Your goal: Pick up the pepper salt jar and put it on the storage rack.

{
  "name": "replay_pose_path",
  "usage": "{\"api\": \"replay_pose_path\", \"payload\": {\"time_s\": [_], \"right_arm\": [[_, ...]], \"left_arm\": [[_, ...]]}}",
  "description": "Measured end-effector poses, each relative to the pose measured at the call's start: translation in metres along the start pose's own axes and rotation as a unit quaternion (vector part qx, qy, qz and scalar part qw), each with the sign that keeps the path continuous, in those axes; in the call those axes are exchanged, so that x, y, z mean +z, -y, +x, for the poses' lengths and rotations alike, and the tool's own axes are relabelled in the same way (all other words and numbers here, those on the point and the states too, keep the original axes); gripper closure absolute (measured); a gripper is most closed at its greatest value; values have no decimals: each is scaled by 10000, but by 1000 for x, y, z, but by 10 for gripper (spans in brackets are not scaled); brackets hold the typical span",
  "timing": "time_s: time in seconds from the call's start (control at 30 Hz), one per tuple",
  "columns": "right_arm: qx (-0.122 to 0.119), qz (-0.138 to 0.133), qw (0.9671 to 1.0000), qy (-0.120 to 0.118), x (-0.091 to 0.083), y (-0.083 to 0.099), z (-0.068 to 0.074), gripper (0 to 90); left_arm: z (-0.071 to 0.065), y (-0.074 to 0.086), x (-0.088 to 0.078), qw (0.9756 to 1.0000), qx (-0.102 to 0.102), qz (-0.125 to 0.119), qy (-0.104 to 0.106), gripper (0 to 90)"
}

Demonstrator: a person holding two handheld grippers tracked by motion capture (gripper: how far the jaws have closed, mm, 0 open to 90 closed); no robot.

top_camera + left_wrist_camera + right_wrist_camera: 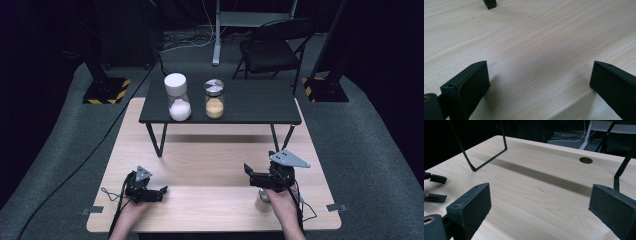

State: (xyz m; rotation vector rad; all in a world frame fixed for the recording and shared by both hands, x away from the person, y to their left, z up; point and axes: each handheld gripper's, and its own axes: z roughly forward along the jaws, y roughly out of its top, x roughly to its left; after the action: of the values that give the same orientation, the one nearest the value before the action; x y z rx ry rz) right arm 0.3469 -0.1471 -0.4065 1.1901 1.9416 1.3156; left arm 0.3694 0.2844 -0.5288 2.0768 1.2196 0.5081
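My left gripper (pixel 161 192) rests low over the front left of the wooden table (pixel 210 160), open, pointing right. In the left gripper view its jaws (pixel 537 67) stand wide apart over bare wood. My right gripper (pixel 250 176) is at the front right, pointing left, also open with nothing between its jaws (pixel 540 190). A small jar with a silver lid (pixel 262 199) stands on the table just beside the right hand, partly hidden by it. The left gripper's fingertips (pixel 436 179) appear at the left edge of the right gripper view.
A low black shelf (pixel 250 102) on thin wire legs (pixel 474 167) stands across the back of the table. On it are a white-lidded jar of white powder (pixel 178 97) and a metal-lidded jar of tan powder (pixel 214 98). A round hole (pixel 586 160) is in the tabletop.
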Motion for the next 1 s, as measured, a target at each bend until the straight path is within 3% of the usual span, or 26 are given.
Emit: {"api": "replay_pose_path", "payload": {"time_s": [1.0], "right_arm": [[42,96,9999,95,-6,44,-6,29]], "left_arm": [[0,-1,1,10000,9,6,2,21]]}}
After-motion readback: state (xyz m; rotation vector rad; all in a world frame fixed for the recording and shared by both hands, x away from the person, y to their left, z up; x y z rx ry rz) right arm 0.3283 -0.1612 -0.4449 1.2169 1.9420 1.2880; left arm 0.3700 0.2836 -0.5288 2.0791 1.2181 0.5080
